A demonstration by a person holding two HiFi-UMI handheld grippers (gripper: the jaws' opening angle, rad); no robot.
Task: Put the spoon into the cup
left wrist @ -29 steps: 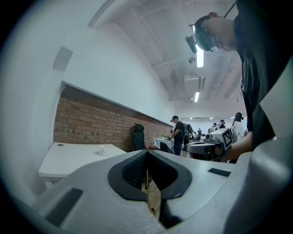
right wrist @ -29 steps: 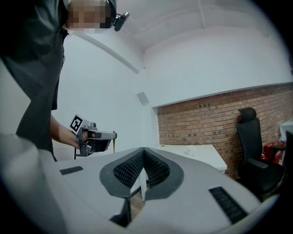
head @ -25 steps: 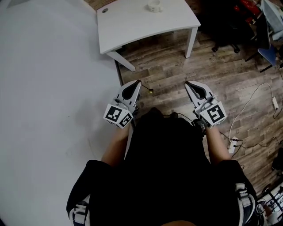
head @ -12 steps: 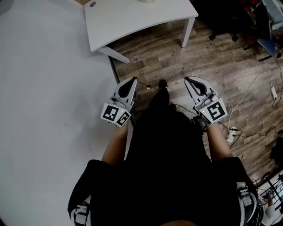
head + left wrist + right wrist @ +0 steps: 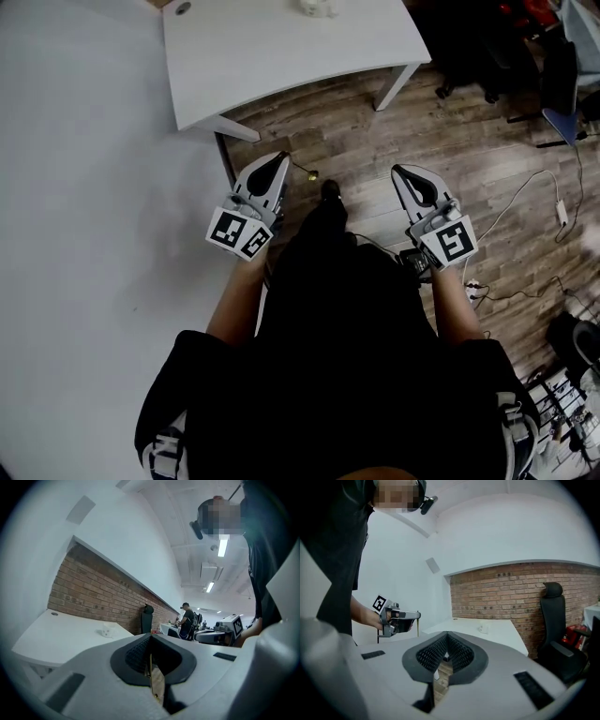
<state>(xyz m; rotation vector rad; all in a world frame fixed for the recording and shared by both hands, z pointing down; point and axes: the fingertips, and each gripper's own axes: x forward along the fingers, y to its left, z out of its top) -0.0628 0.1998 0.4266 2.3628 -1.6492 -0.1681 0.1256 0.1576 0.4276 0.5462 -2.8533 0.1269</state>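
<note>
The spoon [image 5: 311, 173], thin and gold-coloured, is pinched by its handle between the closed jaws of the left gripper [image 5: 280, 159], and its bowl end sticks out past the tips above the wooden floor [image 5: 469, 159]. The cup [image 5: 320, 7] stands well apart from it on the white table [image 5: 272, 47] ahead of the person. The right gripper [image 5: 401, 173] is held alongside the left one, its jaws brought together on nothing
</note>
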